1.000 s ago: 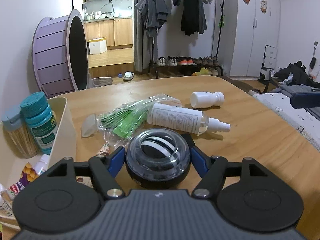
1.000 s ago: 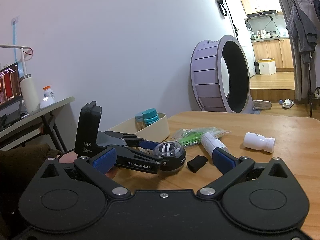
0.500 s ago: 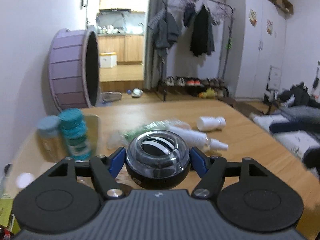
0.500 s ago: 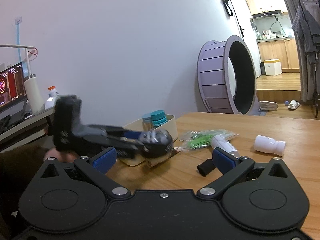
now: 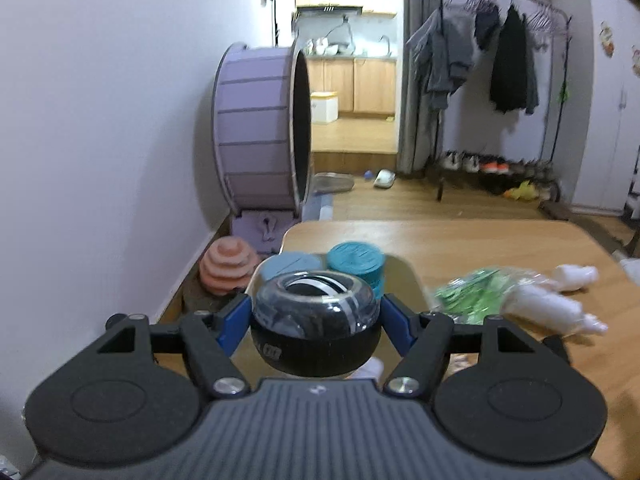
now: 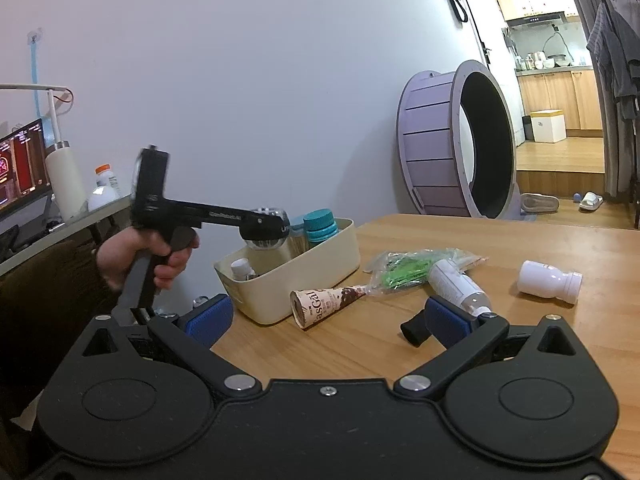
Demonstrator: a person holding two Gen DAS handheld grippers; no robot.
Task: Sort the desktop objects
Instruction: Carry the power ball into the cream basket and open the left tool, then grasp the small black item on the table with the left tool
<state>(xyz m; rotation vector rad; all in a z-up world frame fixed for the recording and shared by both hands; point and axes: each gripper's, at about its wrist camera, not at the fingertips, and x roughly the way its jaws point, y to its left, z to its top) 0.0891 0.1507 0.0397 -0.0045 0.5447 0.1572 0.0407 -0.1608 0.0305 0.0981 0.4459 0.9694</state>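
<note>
Two grippers in play: your left gripper (image 5: 316, 316) is clamped on the gyro ball (image 5: 316, 326) and holds it in the air over the cream bin (image 6: 320, 264), right gripper (image 6: 326, 318) spread wide w/ nothing in it, low over the table (image 6: 500, 344). Judging by that, you're mid-drop into the bin. Ball is a smooth, glossy sphere, clear dome over black base, so it'll roll; lower it deep before letting go, aim for the gap beside the teal-capped bottles (image 6: 318, 224), don't knock them. Bin walls look like rigid matte plastic w/ rounded corners. Outside the bin on the wood: crinkly green bag (image 6: 408, 270), spray bottle (image 6: 456, 286), white bottle (image 6: 550, 282), paper cone wrapper (image 6: 320, 304)
</note>
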